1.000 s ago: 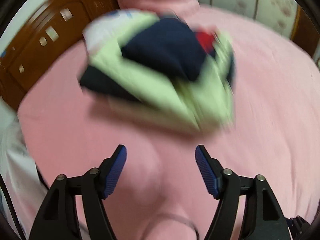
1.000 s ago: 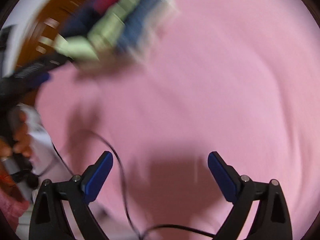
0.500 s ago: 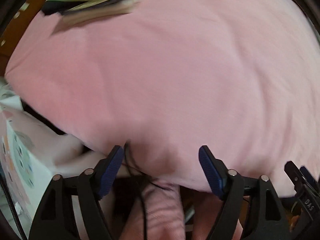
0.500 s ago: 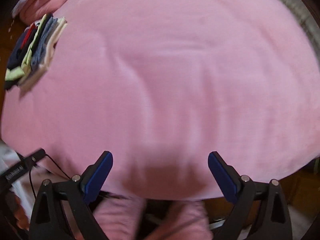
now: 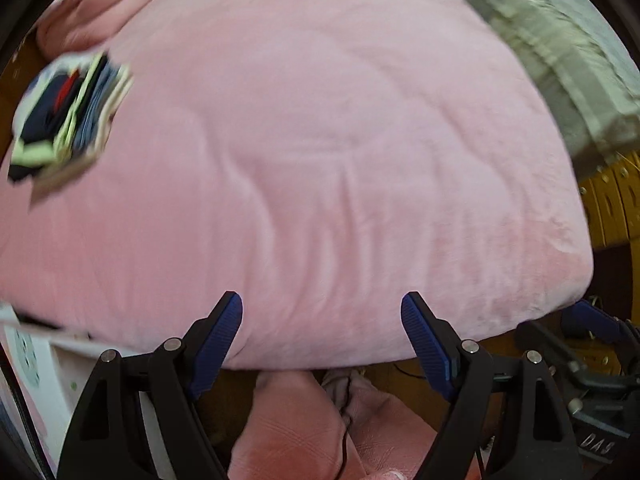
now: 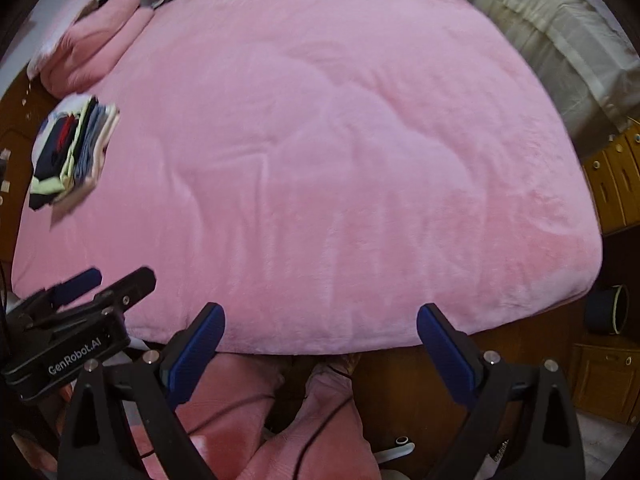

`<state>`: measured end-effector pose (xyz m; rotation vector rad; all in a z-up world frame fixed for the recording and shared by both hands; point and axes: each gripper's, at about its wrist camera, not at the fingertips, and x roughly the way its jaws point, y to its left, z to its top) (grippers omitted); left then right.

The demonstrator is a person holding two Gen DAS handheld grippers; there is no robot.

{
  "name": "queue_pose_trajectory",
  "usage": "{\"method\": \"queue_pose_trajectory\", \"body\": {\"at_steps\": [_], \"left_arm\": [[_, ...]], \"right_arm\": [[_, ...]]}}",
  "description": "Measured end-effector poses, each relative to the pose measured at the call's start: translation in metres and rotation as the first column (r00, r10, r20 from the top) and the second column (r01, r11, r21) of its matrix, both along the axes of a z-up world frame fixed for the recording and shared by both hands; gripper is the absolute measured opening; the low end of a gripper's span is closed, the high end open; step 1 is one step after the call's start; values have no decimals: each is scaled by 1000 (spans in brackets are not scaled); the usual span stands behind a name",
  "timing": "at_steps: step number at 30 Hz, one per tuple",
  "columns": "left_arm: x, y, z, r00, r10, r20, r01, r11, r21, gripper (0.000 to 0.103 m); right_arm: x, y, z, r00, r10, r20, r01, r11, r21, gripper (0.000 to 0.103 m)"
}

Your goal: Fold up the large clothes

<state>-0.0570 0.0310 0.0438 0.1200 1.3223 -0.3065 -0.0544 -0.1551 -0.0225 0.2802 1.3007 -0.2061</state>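
A stack of folded clothes (image 5: 68, 120) (image 6: 74, 152), navy, pale green, grey and red, lies at the far left of the pink bed cover (image 5: 320, 140) (image 6: 340, 140). My left gripper (image 5: 322, 312) hangs over the bed's near edge, far from the stack. Its jaws are opening and nothing is between them. My right gripper (image 6: 320, 320) stands open and empty over the same edge. The left gripper's body (image 6: 80, 312) shows at the right wrist view's lower left.
A pink pillow (image 6: 92, 40) lies behind the stack. A pale grey-beige cloth (image 6: 560, 40) hangs at the far right. Wooden drawers (image 6: 616, 184) and a dark round bin (image 6: 608, 314) stand right of the bed. A person's pink-trousered legs (image 6: 320, 420) are below the grippers.
Both grippers have drawn back from the stack to the bed's near edge and risen. The stack, close up a second ago, now sits small at far left. Both stay empty.
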Motion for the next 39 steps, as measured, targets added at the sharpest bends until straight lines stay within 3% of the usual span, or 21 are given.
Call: {"method": "queue_pose_trajectory", "body": {"at_steps": [3, 6, 11, 15, 19, 28, 39], "left_arm": [[-3, -8, 18, 998, -46, 40, 48, 996, -76, 80], [-12, -8, 31, 999, -21, 34, 23, 997, -80, 80], [-17, 2, 55, 994, -21, 107, 25, 999, -32, 80], [-14, 8, 74, 994, -9, 105, 10, 1000, -17, 84], [-15, 16, 93, 984, 6, 177, -8, 1000, 6, 85], [-13, 41, 98, 975, 82, 208, -87, 996, 15, 98], [-15, 39, 95, 970, 66, 235, -76, 997, 31, 99]], "right_arm": [[-10, -10, 16, 999, -33, 30, 32, 999, 35, 97], [-21, -12, 28, 994, -73, 76, 68, 996, 58, 97], [-25, -19, 44, 987, -119, 112, 110, 991, 78, 97], [-22, -6, 58, 985, -88, 151, 79, 995, 69, 97], [-17, 1, 76, 972, -85, 219, 76, 996, 51, 97], [-16, 21, 88, 957, -45, 285, 56, 998, -33, 97], [-10, 17, 73, 971, -49, 235, 49, 999, 6, 103]]}}
